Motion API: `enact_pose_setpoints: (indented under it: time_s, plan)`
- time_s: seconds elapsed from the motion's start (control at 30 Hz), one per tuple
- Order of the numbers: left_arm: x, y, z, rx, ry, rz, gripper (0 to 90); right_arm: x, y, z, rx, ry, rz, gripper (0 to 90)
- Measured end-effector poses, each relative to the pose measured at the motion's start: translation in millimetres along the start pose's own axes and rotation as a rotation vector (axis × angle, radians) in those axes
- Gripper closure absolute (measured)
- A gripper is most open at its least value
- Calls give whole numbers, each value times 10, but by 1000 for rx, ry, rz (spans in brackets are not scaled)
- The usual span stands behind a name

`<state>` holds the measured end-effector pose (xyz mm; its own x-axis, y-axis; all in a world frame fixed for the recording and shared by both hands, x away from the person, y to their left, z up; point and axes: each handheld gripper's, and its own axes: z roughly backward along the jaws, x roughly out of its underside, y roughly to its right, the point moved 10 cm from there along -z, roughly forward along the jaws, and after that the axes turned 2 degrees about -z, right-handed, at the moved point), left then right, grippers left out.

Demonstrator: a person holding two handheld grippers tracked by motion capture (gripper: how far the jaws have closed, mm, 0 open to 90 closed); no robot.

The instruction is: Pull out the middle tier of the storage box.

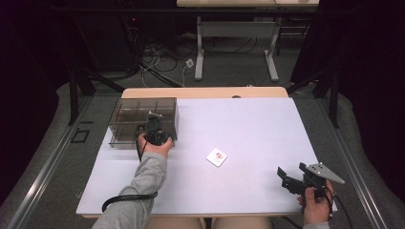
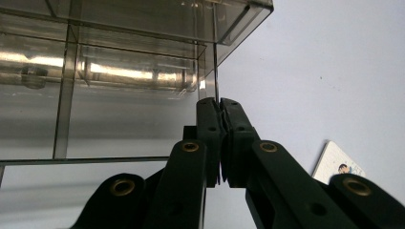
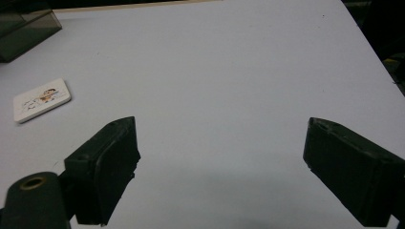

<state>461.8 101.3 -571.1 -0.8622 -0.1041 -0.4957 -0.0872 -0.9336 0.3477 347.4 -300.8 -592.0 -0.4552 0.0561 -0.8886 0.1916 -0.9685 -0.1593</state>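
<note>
High view puts the left gripper at the near right corner of the smoky box, jaws clamped on its thin wall. The right gripper, jaws apart, sits well apart from it, with the card between them.

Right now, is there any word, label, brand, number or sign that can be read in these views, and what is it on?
No readable text anywhere.
White card: a small coloured cartoon picture, any lettering too small and blurred to read.
Smoky clear plastic box: no label visible.
Left gripper, right gripper and the white table top: no markings.
</note>
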Motion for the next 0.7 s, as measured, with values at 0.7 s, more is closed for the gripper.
enact_pose_setpoints:
  time_s: [0.7]
  plan:
    - [101, 1, 29, 19, -7, -1, 883, -3, -3, -1, 0, 5, -3, 111]
